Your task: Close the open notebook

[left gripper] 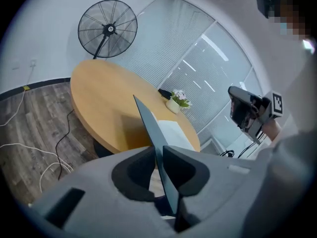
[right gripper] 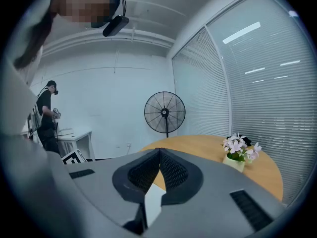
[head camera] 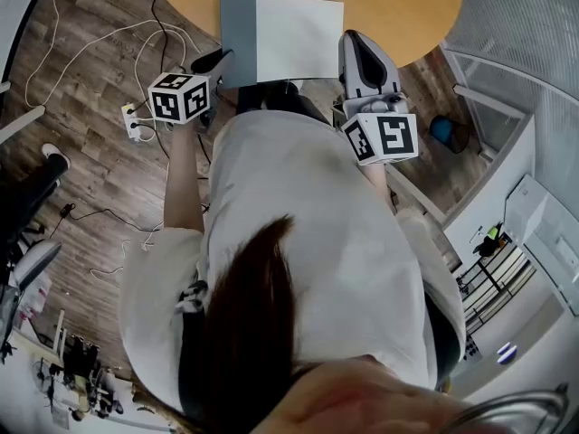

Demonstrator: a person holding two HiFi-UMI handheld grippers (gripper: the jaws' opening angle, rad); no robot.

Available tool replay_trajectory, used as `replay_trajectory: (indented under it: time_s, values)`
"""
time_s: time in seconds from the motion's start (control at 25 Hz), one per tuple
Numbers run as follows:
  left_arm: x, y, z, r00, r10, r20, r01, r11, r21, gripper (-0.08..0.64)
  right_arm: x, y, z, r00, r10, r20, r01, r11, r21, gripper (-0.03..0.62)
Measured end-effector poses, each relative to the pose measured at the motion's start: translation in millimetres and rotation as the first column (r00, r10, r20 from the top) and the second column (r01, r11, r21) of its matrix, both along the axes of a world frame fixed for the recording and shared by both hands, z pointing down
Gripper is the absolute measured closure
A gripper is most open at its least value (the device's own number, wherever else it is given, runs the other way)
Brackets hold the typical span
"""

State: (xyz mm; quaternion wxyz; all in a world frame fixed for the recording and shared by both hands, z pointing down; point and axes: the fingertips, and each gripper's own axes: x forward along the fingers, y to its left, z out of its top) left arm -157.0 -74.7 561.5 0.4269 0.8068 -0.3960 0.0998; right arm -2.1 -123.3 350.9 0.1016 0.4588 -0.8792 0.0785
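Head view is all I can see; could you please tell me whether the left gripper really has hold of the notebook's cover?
Observer: Yes. In the left gripper view the left gripper is clamped on the grey cover, which stands raised on edge above the table.
Operator: Thank you. And the right gripper?
Observer: The right gripper has its tips together, with a white page caught in the gap behind them.
Operator: What is beyond the table?
Observer: A standing fan by the wall.
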Motion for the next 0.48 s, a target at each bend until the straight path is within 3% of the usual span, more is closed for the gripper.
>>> replay_trajectory:
  time_s: [0.2,0.48]
  values:
    - [3,-1,-12,1.000,-0.023,0.014,0.023,1.000,0.012,0.499,4,2,-1,0.999,0.020,0.025,-0.020,1.000,0.007,0.589]
    - [11,-3,-26,0.998,-0.045,-0.039,0.044,0.999,-0.012,0.515,26,4,-2,0.996,0.076,0.049,-0.077,0.997,0.007,0.589]
